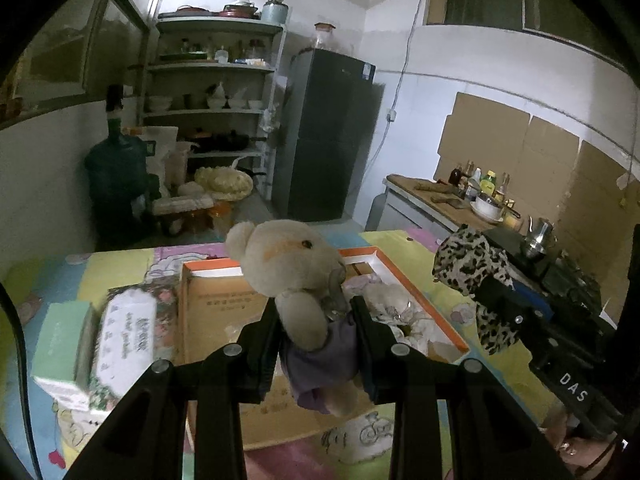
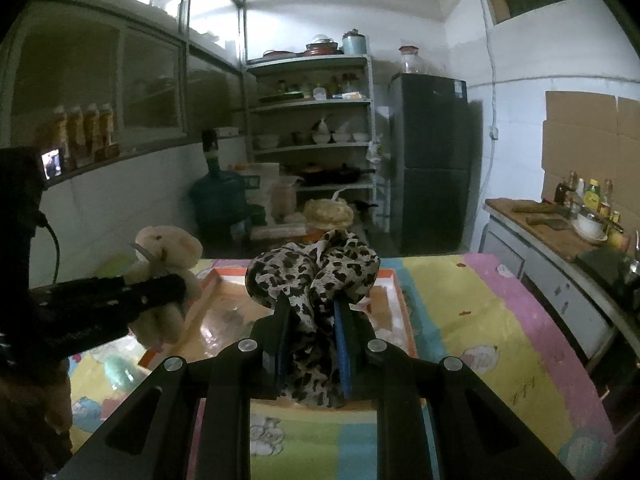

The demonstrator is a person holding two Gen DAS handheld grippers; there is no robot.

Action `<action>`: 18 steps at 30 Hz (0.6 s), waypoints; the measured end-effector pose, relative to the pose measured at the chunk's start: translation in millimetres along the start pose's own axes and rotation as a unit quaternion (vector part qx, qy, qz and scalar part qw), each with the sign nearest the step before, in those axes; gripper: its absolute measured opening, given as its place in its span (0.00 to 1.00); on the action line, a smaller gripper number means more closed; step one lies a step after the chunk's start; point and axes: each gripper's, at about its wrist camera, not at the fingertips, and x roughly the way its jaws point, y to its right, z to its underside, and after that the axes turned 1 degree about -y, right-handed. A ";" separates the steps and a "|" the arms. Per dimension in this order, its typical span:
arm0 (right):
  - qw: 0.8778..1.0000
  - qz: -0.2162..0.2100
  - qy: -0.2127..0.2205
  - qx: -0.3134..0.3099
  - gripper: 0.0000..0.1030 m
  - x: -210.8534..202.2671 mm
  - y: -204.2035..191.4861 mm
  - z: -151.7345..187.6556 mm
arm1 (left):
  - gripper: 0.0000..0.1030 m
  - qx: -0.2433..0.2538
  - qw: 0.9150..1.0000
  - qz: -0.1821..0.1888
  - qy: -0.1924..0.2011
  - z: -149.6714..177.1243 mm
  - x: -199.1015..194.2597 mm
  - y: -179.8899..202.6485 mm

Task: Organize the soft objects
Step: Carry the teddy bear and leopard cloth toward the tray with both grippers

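Note:
My left gripper (image 1: 316, 308) is shut on a beige teddy bear (image 1: 292, 264) in a purple garment, held above an orange-rimmed open box (image 1: 384, 260) on the table. A second pale soft toy (image 1: 394, 308) lies inside that box. My right gripper (image 2: 312, 304) is shut on a leopard-print cloth (image 2: 316, 272), which bunches above the fingers and hangs below them. In the left wrist view the leopard-print cloth (image 1: 472, 268) and right gripper (image 1: 504, 300) hang at the right. In the right wrist view the teddy bear (image 2: 168, 256) and left gripper (image 2: 172, 284) are at the left, beside the box (image 2: 404, 304).
The table wears a pastel patterned cover (image 2: 500, 320). A floral pack (image 1: 128, 336) and a pale green box (image 1: 64, 348) lie left of the orange-rimmed box. A counter with bottles and a bowl (image 2: 588, 224) runs along the right. Shelves (image 2: 312, 120), a fridge (image 2: 432, 160) and a water jug (image 2: 220, 196) stand behind.

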 end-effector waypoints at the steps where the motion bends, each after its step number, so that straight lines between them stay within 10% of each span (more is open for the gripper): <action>1: 1.000 0.001 0.000 0.000 0.19 2.2 2.5 -1.7 | 0.33 0.000 1.000 0.000 -0.002 -1.9 3.7 0.7; 18: 0.999 -0.007 -0.032 0.016 0.19 70.1 35.2 -19.0 | 0.33 -0.011 0.999 -0.015 -0.045 -24.6 71.0 0.3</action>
